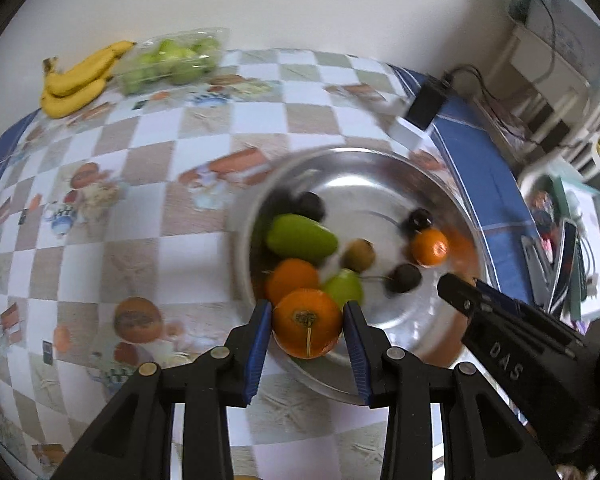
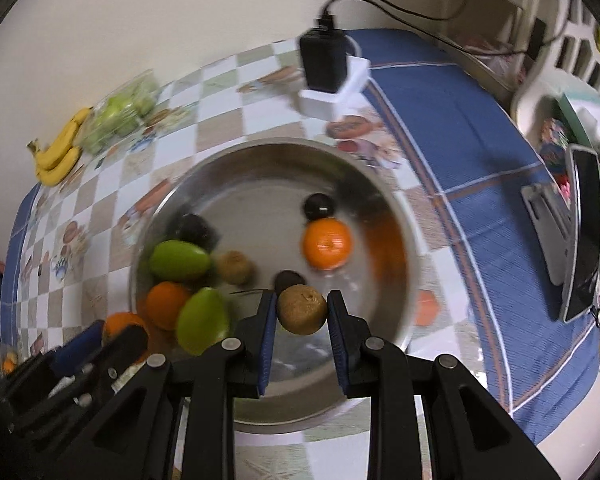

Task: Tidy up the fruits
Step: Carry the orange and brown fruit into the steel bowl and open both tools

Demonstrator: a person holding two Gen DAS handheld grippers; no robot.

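orange [image 1: 307, 323] pinched tight in left gripper [image 1: 307, 326], kiwi [image 2: 302, 309] clamped in right gripper [image 2: 302, 312], both hanging right over the steel bowl [image 2: 188, 184], left one nearer its rim.

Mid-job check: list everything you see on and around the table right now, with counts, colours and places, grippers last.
metal bowl: 1, silver, on the checked part of the cloth
oranges in bowl: 2, orange, one right of centre, one at the left wall
held orange: 1, orange, between the left gripper's pads, above the bowl's near rim
green fruits: 2, green, left side of bowl
kiwi in bowl: 1, brown, middle
held kiwi: 1, brown, between the right gripper's pads
dark fruits: 3, near black, scattered in bowl
bananas: 1 bunch, yellow, far left corner
green fruit pack: 1, clear, beside bananas
charger: 1, black on white base, behind bowl
tablecloth: 1, checked and blue
left gripper: shut on orange
right gripper: shut on kiwi
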